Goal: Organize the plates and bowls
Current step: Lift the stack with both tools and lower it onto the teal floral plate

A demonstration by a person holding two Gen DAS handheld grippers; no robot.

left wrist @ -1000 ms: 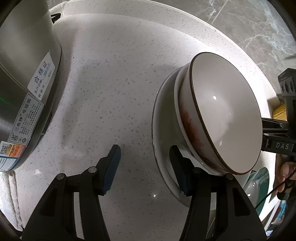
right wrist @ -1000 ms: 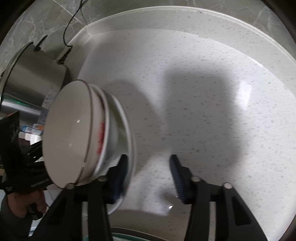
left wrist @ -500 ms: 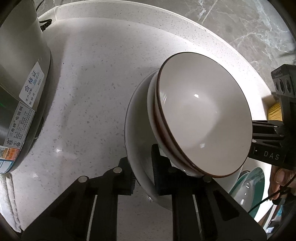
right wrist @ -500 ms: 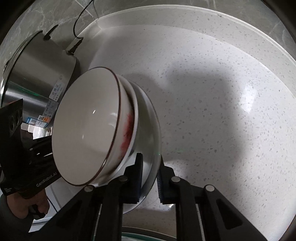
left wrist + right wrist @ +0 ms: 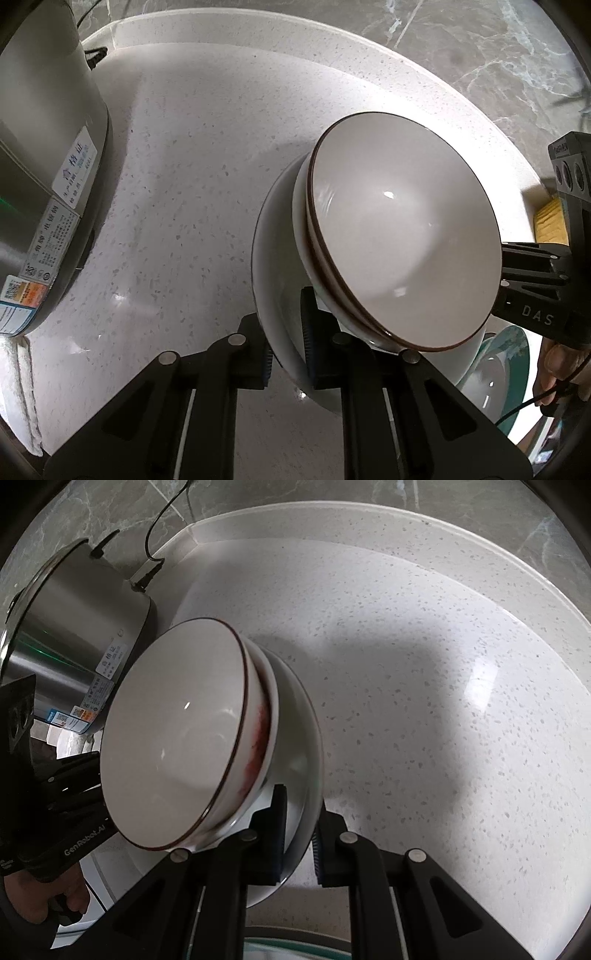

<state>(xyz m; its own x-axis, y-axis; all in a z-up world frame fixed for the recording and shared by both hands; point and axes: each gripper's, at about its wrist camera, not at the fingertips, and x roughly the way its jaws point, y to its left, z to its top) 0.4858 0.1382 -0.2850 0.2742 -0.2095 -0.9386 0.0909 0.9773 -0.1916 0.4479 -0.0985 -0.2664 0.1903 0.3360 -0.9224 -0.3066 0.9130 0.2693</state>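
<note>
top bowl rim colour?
Dark brown line around the top bowl, whose inside is white. Clearest in the left wrist view.

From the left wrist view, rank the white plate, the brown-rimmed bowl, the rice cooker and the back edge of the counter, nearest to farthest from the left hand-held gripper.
1. White plate: pinched at its rim in the left hand-held gripper.
2. Brown-rimmed bowl: stacked on the plate, to the right.
3. Rice cooker: far left.
4. Back edge of the counter: top, against the wall.
</note>
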